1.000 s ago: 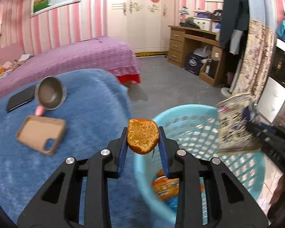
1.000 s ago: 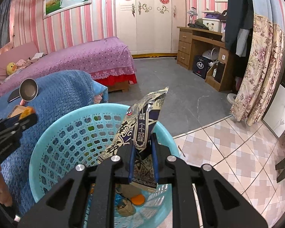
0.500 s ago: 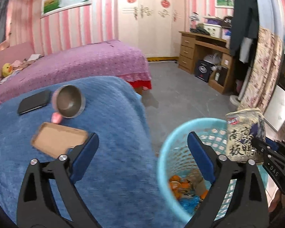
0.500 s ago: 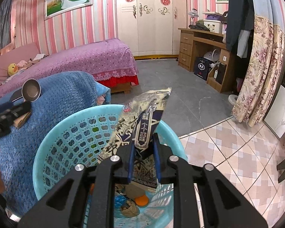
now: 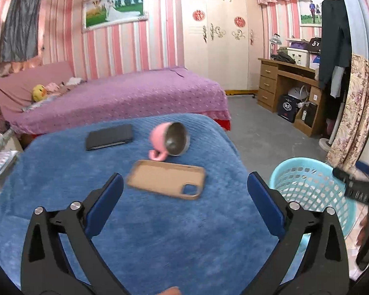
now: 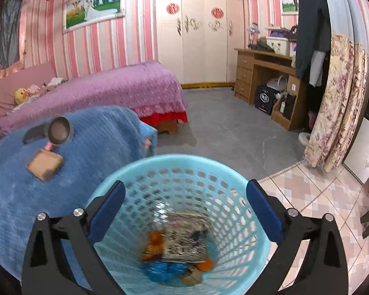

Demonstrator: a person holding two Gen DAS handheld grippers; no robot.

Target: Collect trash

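Note:
A light blue plastic basket (image 6: 184, 158) stands on the floor beside the blue-covered table. At its bottom lie a printed snack bag (image 6: 184, 238), an orange piece (image 6: 153, 242) and blue wrappers (image 6: 164, 270). My right gripper (image 6: 185, 189) hangs over the basket; its jaws are opening and nothing is between them. My left gripper (image 5: 184, 182) is above the blue blanket (image 5: 160, 233), jaws opening too, with nothing between them. In the left wrist view the basket (image 5: 305, 162) sits to the right.
On the blanket lie a tan phone case (image 5: 167, 182), a pink cup (image 5: 169, 142) on its side and a dark flat case (image 5: 109, 136). Behind is a purple bed (image 5: 123, 98). A wooden desk (image 5: 283, 83) and a floral curtain (image 6: 337, 103) stand at the right.
The left gripper let go of the orange piece, opened wide and swung left from the basket to over the blanket. The right gripper opened and the snack bag fell into the basket.

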